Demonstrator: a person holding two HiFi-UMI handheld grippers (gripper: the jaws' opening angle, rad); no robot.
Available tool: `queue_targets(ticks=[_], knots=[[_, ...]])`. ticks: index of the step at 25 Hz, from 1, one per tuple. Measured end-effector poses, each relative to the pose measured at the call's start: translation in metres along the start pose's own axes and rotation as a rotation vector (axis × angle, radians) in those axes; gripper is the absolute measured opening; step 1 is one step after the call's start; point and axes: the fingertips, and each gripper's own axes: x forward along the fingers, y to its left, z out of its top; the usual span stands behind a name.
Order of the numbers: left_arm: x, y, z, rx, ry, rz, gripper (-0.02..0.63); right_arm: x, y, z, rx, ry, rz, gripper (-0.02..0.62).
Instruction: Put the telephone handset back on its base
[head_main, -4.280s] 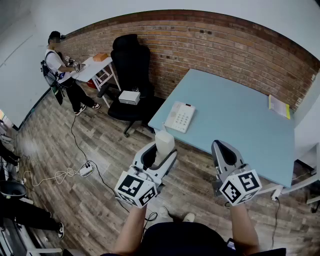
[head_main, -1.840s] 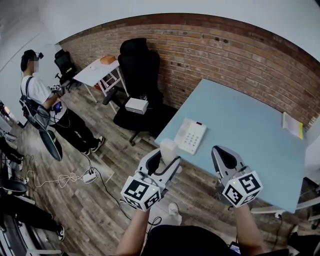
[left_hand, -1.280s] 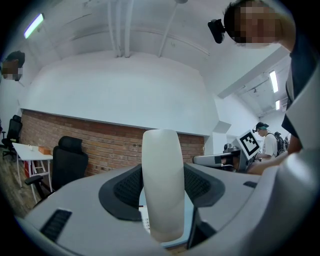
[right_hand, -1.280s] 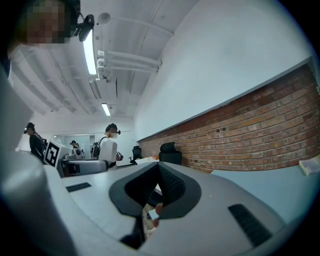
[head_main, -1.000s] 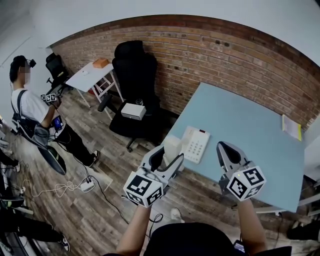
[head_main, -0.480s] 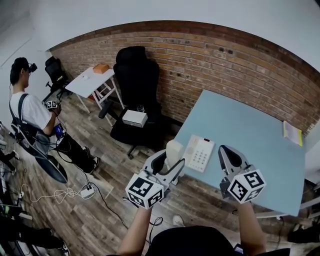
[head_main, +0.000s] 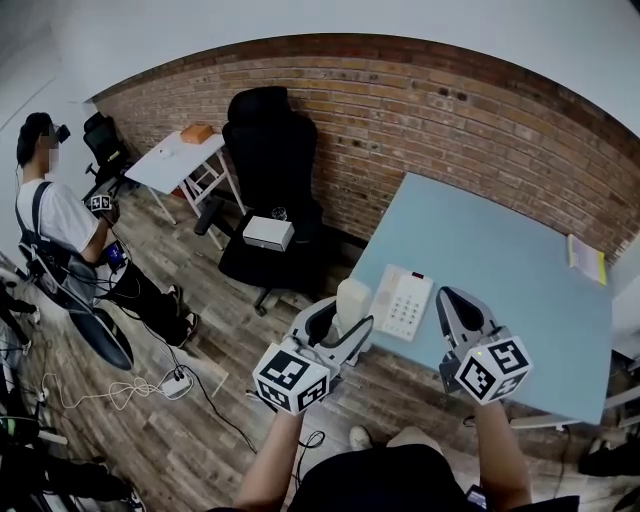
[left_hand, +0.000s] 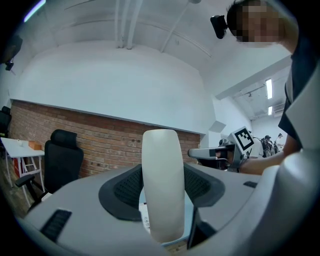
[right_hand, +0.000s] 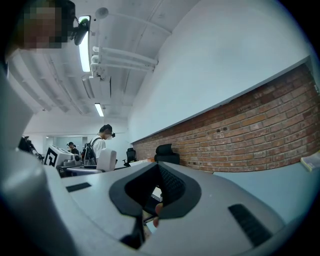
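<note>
In the head view a white telephone handset (head_main: 352, 298) stands upright, and my left gripper (head_main: 338, 322) is shut on it. The handset hangs over the floor just left of the light blue table's near corner (head_main: 520, 330). The white phone base (head_main: 405, 302), with its keypad up, lies on that corner, a little right of the handset. My right gripper (head_main: 448, 295) is shut on nothing and hovers over the table edge right of the base. In the left gripper view the handset (left_hand: 162, 175) fills the gap between the jaws. The right gripper view shows its jaws closed together.
A black office chair (head_main: 272, 150) with a white box (head_main: 267, 233) on its seat stands left of the table by the brick wall. A person (head_main: 60, 230) stands at far left near a small white table (head_main: 185, 160). A power strip with cables (head_main: 175, 382) lies on the floor. A booklet (head_main: 585, 258) sits at the table's far right.
The view has moved closer to the table, so the base now lies just beside the held handset. Both grippers keep their states. The person at left has shifted position.
</note>
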Motion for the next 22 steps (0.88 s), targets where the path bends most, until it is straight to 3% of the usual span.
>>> queue_targets(ticks=[22], knots=[[0.054,0.026,-0.024,-0.013,0.068,0.003,0.248,0.029,-0.045,-0.017,0.020,0.029,0.001,0.011]])
